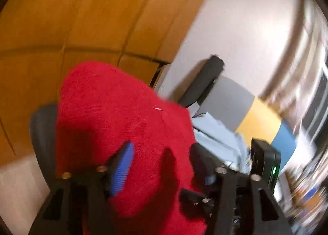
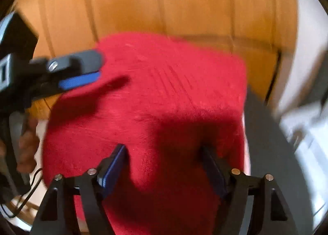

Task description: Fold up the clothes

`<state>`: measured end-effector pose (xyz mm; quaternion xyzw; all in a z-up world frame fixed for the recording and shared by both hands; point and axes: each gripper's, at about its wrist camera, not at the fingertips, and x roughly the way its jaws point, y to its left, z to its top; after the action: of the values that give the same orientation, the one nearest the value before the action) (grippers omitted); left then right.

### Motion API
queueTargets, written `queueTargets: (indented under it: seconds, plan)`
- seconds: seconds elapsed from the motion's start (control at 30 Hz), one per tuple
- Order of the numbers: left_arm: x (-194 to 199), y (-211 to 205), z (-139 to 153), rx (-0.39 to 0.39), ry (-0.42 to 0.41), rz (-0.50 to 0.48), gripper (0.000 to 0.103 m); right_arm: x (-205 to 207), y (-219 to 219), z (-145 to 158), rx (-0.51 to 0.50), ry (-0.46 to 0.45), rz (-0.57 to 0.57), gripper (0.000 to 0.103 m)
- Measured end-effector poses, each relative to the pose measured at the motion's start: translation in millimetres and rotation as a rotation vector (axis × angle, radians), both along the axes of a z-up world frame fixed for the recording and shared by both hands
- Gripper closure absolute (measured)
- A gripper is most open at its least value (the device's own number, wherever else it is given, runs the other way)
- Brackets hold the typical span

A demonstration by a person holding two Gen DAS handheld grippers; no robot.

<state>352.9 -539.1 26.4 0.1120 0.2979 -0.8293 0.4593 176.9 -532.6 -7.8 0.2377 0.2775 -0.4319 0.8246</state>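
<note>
A red knitted garment (image 1: 123,111) hangs lifted in the air in both views, also in the right wrist view (image 2: 164,95). My left gripper (image 1: 162,165) has its blue-padded fingers wide apart with red cloth bunched between them. It also shows in the right wrist view (image 2: 90,68), fingers close together on the garment's upper left edge. My right gripper (image 2: 164,163) has its fingers apart with a fold of the red cloth between them. Both views are blurred by motion.
Orange wooden wardrobe panels (image 1: 82,19) fill the background. A dark grey chair (image 1: 41,128) stands behind the garment. Light blue clothes (image 1: 217,134) lie at right on a grey, yellow and blue surface (image 1: 262,120). A white wall (image 1: 235,29) is at right.
</note>
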Motion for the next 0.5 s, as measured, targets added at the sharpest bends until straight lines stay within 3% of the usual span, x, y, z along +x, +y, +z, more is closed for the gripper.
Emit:
queueTargets:
  seconds: [0.07,0.13,0.17,0.2,0.3,0.43,0.5]
  plan:
    - [0,8,-2,-0.028,-0.043,-0.003,0.053,-23,4,-20,-0.004,-0.057,-0.051,0.027]
    - [-7,-20,3,-0.039,-0.075,0.025,0.052,-30,6,-30,0.001,-0.099,-0.079,0.027]
    - [-7,-15,6,-0.030,-0.065,0.031,0.052,-31,6,-33,0.002,-0.107,-0.091,0.027]
    - [-8,5,11,-0.025,-0.053,0.030,0.051,-32,9,-30,-0.002,-0.097,-0.094,0.027]
    - [-2,2,33,-0.030,-0.049,0.051,0.046,-34,14,-23,-0.015,-0.053,-0.105,0.025]
    - [2,18,49,-0.093,-0.210,0.193,0.042,-33,23,0,-0.044,-0.071,-0.133,0.019]
    - [11,32,59,-0.091,-0.242,0.283,0.039,-31,34,19,-0.073,-0.080,-0.186,0.011]
